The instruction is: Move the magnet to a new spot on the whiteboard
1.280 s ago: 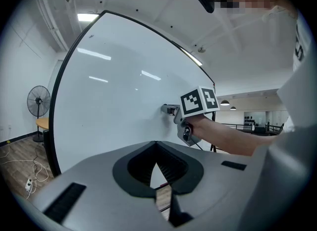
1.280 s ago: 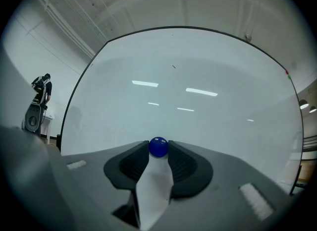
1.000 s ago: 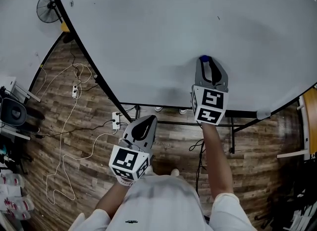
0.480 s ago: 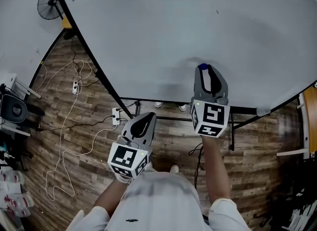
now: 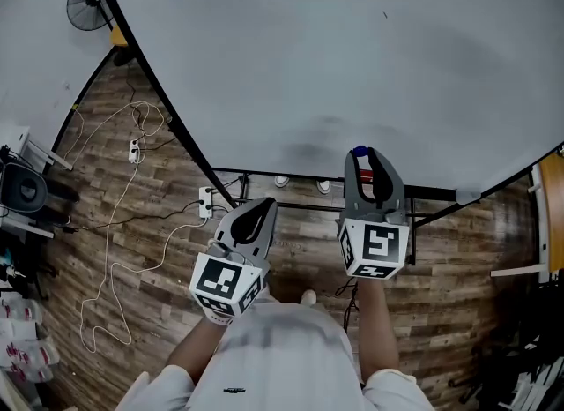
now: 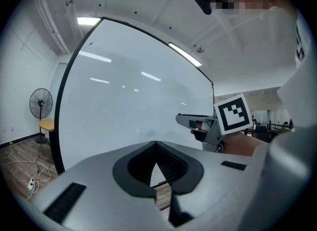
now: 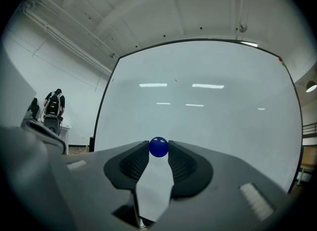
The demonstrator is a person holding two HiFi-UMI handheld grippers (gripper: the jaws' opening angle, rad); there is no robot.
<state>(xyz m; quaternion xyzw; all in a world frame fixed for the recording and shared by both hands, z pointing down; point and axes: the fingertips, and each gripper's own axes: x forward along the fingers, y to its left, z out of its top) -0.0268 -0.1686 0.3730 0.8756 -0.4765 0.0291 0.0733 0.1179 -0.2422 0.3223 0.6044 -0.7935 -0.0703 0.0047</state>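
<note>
So the right tongs (image 7: 158, 149) are clamped on the small round blue magnet (image 7: 158, 146), pinched right at the tips with a pad on each side of it. The left tongs (image 6: 156, 144) are closed together with nothing in them, parked low near the person's body and well apart from the action.

In the head view the magnet sits in front of the lower part of the big white whiteboard (image 5: 352, 48), near its bottom edge. I can't tell for sure if it's touching the surface or just off it, but it looks off to me.

My read: the grab is done and the magnet's in hand. What's left is choosing the new spot, setting it against the board and letting go.
</note>
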